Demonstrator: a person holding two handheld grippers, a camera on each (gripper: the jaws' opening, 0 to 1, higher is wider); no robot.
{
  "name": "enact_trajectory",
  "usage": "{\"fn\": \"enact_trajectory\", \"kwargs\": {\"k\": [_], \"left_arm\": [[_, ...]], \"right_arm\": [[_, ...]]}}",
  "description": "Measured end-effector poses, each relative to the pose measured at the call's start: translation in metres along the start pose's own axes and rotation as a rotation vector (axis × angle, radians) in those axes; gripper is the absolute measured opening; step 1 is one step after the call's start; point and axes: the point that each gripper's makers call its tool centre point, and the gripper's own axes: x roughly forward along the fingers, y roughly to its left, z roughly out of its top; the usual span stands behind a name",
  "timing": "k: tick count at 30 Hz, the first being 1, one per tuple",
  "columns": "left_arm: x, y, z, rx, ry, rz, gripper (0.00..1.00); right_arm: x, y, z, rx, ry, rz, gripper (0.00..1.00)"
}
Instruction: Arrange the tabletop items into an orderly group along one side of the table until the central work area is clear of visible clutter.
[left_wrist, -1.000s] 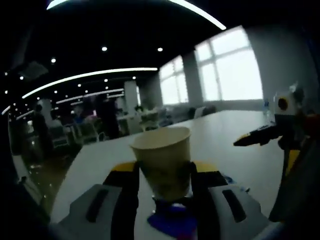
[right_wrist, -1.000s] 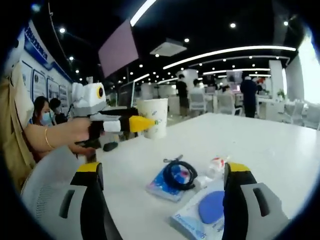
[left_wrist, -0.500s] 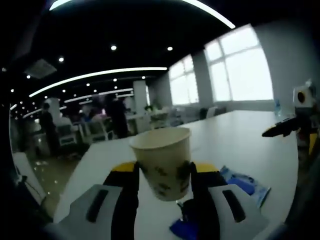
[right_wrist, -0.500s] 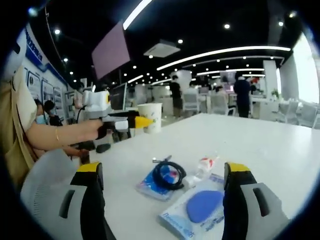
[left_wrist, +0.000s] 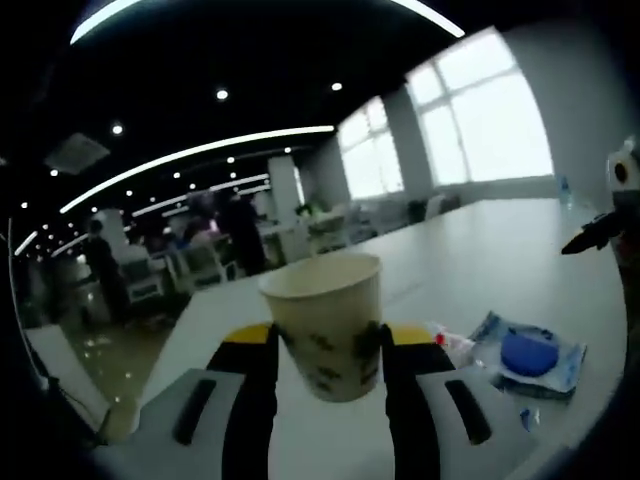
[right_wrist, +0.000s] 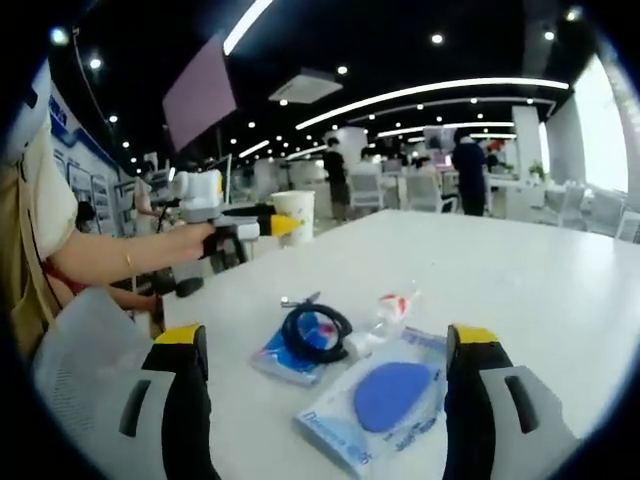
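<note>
Dim, soft-focus fisheye views; windows (left_wrist: 470, 130) glare; ceiling strip lights (right_wrist: 440, 92) glow

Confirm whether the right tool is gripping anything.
No: the right tool stands open, with the blue-disc packet lying loose on the table between its jaws.

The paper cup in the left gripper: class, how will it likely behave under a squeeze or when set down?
The paper cup, clamped between the left gripper jaws, looks thin-walled, so it probably dents under pressure. It seems light, and narrows toward its base, so it may tip easily.
</note>
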Motion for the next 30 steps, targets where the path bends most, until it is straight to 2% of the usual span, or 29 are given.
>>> {"fn": "enact_trajectory", "kwargs": {"k": [5, 9, 12, 14, 16, 22, 30], "left_arm": [[0.019, 0.01, -0.018, 0.004, 0.009, 0.0, 0.38], [0.033, 0.019, -0.031, -0.094, 0.006, 0.0, 0.38], [0.041, 0.027, -0.038, -0.051, 0.005, 0.018, 0.38], [0.045, 0.028, -0.043, -0.05, 0.013, 0.016, 0.38], [0.05, 0.032, -0.051, -0.093, 0.01, 0.02, 0.38], [0.06, 0.041, -0.075, -0.104, 0.031, 0.031, 0.38], [0.073, 0.037, -0.095, -0.087, 0.053, 0.019, 0.38]], "right_arm": [[0.004, -0.012, -0.009, 0.029, 0.024, -0.033, 0.99], [0.005, -0.018, -0.014, 0.053, 0.025, -0.056, 0.99], [0.006, -0.023, -0.022, 0.073, 0.034, -0.068, 0.99], [0.008, -0.026, -0.03, 0.084, 0.055, -0.074, 0.98], [0.01, -0.028, -0.034, 0.089, 0.064, -0.081, 0.98], [0.012, -0.028, -0.042, 0.105, 0.082, -0.078, 0.98], [0.011, -0.028, -0.053, 0.12, 0.113, -0.077, 0.97]]}}
